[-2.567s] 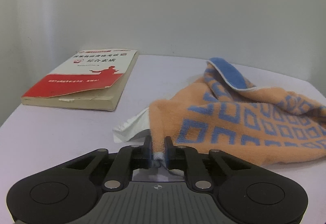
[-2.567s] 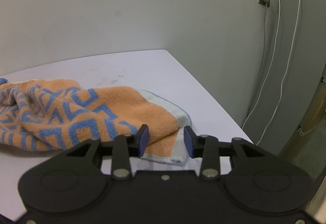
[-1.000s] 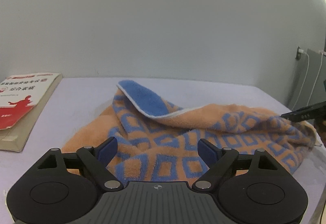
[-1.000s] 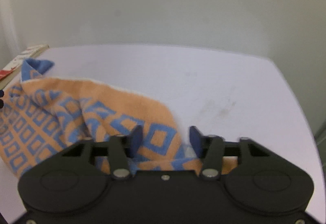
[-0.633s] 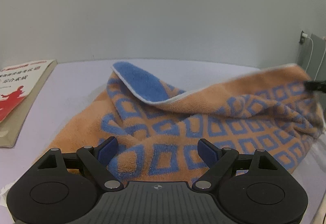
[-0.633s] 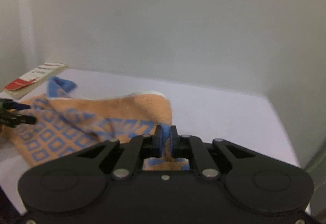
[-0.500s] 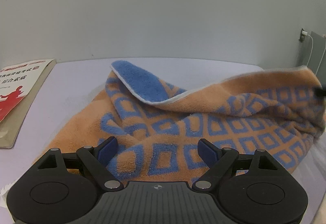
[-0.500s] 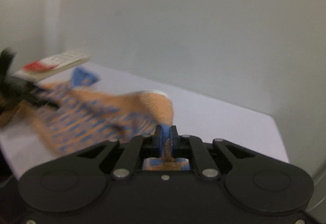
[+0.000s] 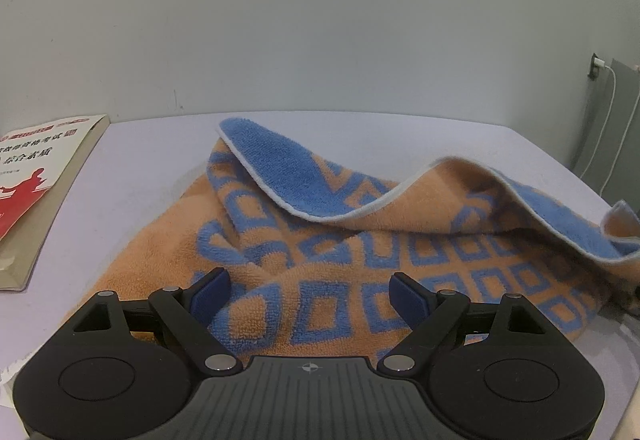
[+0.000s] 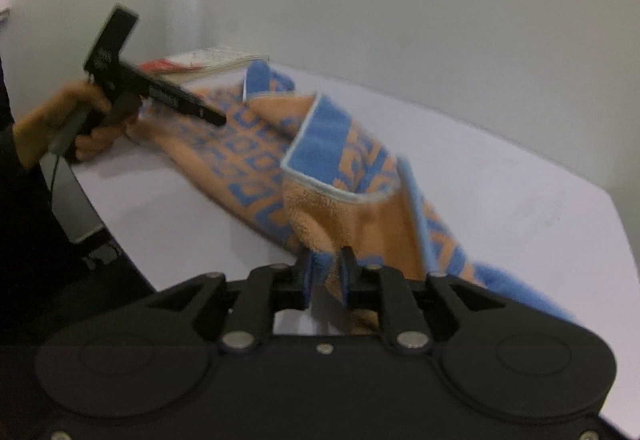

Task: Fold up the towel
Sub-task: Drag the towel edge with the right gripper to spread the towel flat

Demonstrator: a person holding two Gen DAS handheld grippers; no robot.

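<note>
An orange towel (image 9: 360, 240) with blue squares and a blue underside lies rumpled on a pale table (image 9: 152, 168). My left gripper (image 9: 306, 290) is open and empty, its fingertips just above the towel's near edge. My right gripper (image 10: 326, 272) is shut on a towel (image 10: 360, 216) corner and holds it lifted, with the cloth draping away toward the left gripper (image 10: 216, 118), which is seen held in a hand across the table. The far corner of the towel is turned over, blue side up.
A thick book (image 9: 36, 176) with a red and white cover lies at the table's left side, also visible in the right wrist view (image 10: 200, 62). A wall stands behind the table. A socket with white cables (image 9: 612, 112) is at the far right.
My left gripper let go of its towel corner and opened. My right gripper closed on the other corner, lifted it and swung round, so the right end of the towel folded back.
</note>
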